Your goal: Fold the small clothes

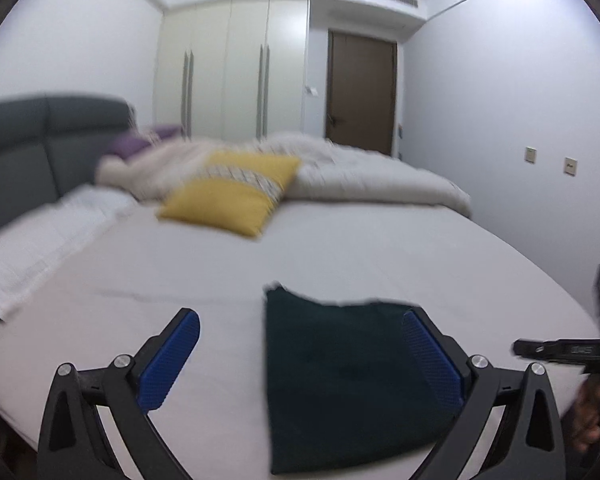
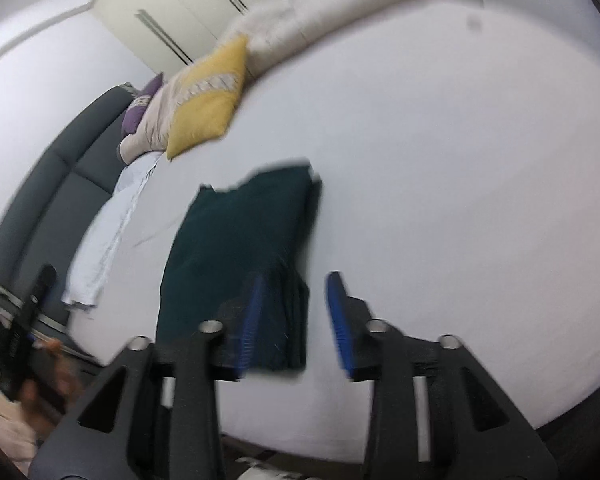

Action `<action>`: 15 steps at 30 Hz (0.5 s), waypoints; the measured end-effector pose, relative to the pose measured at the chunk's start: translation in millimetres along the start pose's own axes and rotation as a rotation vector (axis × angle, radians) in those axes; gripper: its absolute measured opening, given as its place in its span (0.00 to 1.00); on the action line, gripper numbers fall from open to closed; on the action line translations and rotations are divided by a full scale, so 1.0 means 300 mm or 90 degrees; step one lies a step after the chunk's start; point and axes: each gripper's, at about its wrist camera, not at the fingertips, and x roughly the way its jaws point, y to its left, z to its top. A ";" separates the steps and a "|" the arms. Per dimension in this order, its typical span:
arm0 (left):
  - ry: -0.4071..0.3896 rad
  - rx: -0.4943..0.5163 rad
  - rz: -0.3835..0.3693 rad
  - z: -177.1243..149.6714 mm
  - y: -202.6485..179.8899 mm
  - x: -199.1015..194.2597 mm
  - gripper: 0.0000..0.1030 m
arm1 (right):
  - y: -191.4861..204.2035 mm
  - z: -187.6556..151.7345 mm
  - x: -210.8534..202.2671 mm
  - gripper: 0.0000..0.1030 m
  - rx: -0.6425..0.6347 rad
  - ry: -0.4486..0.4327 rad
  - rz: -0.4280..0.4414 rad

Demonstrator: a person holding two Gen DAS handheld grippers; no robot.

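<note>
A dark green folded garment lies flat on the white bed. My left gripper is open and empty above the bed, its right blue pad over the garment's right side. In the right wrist view the garment is a long rectangle with stacked layers at its right edge. My right gripper is open and empty, its left blue pad over the garment's near right corner, its right pad over bare sheet. The view is blurred.
A yellow pillow, a rumpled white duvet and a purple pillow lie at the far side of the bed. A grey headboard stands left. A white cloth lies along the headboard side.
</note>
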 end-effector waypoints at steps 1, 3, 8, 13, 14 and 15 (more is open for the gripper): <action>-0.022 0.010 0.024 0.012 -0.008 -0.021 1.00 | 0.046 0.007 -0.038 0.61 -0.031 -0.031 -0.019; -0.047 0.037 0.077 0.032 -0.025 -0.059 1.00 | 0.166 0.019 -0.103 0.78 -0.092 -0.117 -0.054; -0.001 0.046 0.153 0.059 -0.026 -0.061 1.00 | 0.375 0.013 -0.222 0.99 -0.225 -0.261 -0.117; 0.097 0.011 0.130 0.010 -0.001 0.002 1.00 | 0.479 0.001 -0.228 1.00 -0.272 -0.264 -0.151; 0.112 0.002 0.123 -0.003 0.004 0.012 1.00 | 0.489 -0.002 -0.223 1.00 -0.275 -0.257 -0.156; 0.130 -0.007 0.114 -0.020 0.012 0.031 1.00 | 0.494 -0.004 -0.216 1.00 -0.274 -0.245 -0.159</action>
